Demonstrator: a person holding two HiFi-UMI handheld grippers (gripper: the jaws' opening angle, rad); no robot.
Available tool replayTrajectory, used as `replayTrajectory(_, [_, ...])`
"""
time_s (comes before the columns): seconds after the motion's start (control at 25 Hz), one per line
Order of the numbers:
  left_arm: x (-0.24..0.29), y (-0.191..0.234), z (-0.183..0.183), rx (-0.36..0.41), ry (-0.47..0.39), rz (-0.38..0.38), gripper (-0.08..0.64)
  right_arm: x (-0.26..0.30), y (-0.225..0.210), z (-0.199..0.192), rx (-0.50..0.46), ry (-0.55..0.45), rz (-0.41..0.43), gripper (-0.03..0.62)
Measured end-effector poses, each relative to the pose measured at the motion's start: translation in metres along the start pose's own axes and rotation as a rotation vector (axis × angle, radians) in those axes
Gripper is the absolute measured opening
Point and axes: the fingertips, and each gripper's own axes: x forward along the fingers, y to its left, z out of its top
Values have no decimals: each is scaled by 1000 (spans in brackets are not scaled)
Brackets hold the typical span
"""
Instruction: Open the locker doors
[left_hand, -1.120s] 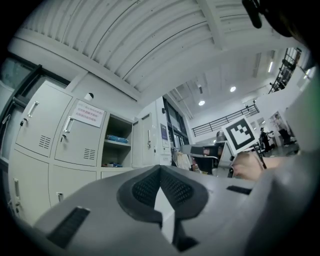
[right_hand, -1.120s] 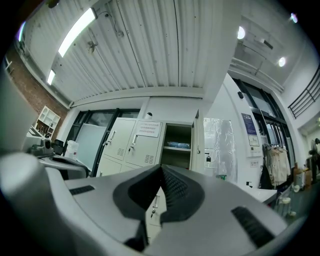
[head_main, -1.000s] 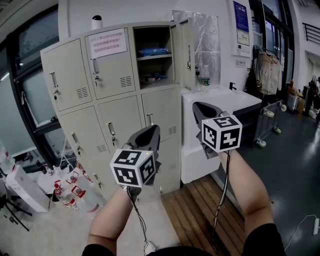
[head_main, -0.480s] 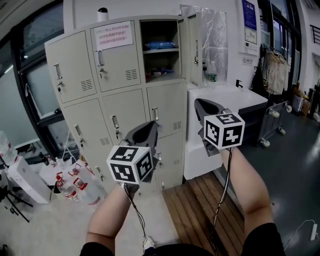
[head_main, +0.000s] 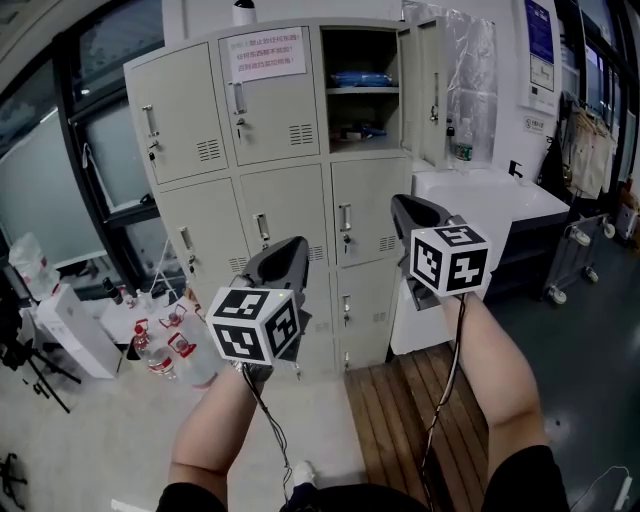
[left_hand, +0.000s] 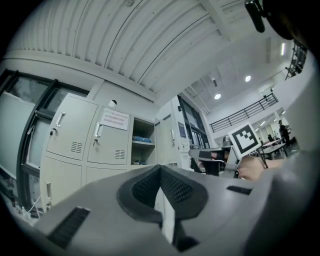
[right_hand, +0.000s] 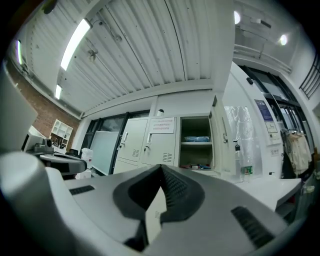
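Facing locker (head_main: 190, 130) | left gripper (head_main: 288, 252) jaws together, empty | right gripper (head_main: 408, 208) jaws together, empty | top-right door (head_main: 425, 90) open | middle door (head_main: 285, 215) closed

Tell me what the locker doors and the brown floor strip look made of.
Locker doors: likely painted sheet metal, matte pale beige; thin panels with pressed vent slots. Brown floor strip: looks like wood planks, parallel seams show; could be laminate.
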Motion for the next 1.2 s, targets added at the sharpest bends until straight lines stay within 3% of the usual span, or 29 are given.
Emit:
replayTrajectory(0.68, [-31, 120, -39, 13, 39, 193, -2, 109, 94, -54, 38, 63, 174, 0])
replayTrajectory(1.2, [2, 235, -99, -48, 98, 212, -2, 221, 149, -117, 90, 110, 231, 0])
